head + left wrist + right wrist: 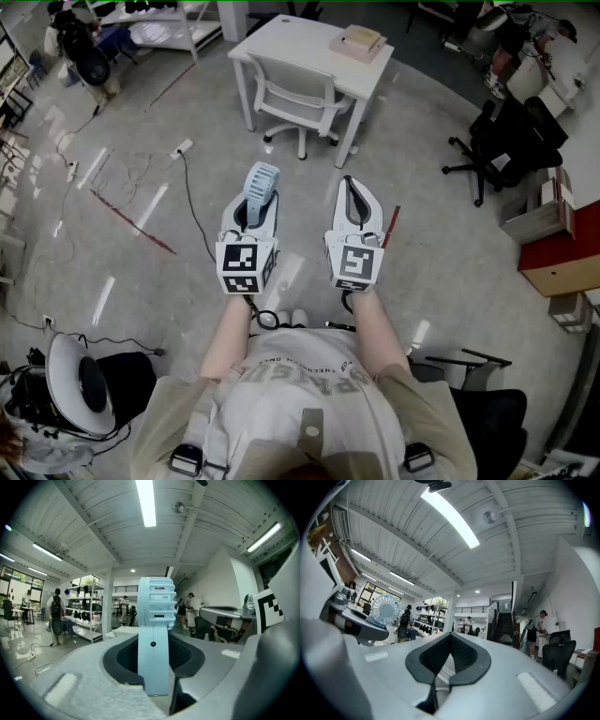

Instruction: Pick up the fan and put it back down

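Note:
A small pale blue hand fan (260, 185) stands upright between the jaws of my left gripper (251, 212), held in the air above the floor. In the left gripper view the fan (156, 634) fills the middle, its handle clamped between the dark pads, its ribbed head edge-on above them. My right gripper (357, 214) hovers beside it on the right, shut with nothing in it; its black pads (461, 654) meet. From the right gripper view the fan head (385, 609) shows face-on at the left, above the left gripper's body.
A white desk (315, 54) with a box on it and a white chair (295, 101) stand ahead of me. Cables and a power strip (182, 147) lie on the grey floor to the left. Black office chairs (502, 141) stand at right. People stand by distant shelves.

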Demonstrator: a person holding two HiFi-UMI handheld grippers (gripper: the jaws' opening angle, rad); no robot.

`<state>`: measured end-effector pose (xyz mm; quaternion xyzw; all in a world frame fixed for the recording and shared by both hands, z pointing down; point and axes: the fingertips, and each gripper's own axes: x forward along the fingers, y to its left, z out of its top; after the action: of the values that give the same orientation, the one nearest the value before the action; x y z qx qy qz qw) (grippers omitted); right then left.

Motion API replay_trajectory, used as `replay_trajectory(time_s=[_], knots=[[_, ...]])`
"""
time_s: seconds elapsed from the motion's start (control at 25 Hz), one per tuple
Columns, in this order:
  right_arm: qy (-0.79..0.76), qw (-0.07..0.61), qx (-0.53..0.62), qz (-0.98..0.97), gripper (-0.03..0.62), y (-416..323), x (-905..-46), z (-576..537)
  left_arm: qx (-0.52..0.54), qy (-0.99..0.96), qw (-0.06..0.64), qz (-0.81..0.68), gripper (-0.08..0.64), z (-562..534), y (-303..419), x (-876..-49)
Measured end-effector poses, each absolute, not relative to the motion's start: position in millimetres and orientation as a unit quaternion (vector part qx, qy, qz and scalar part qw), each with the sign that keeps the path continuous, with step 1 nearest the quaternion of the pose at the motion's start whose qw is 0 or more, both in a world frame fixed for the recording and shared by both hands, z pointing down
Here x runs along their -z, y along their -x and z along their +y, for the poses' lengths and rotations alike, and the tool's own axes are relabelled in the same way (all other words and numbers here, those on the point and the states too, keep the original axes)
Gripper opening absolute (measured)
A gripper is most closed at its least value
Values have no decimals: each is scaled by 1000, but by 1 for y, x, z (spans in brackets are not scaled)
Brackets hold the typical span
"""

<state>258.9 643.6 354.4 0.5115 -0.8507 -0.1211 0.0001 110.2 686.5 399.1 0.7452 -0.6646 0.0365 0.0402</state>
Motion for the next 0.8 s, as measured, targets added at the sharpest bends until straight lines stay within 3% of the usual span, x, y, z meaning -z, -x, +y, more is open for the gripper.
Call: replay_trajectory(time_s=[0.8], knots=[[-506, 11, 105, -856, -2, -282, -368, 636, -46, -752, 52, -656, 127, 676, -138, -407]])
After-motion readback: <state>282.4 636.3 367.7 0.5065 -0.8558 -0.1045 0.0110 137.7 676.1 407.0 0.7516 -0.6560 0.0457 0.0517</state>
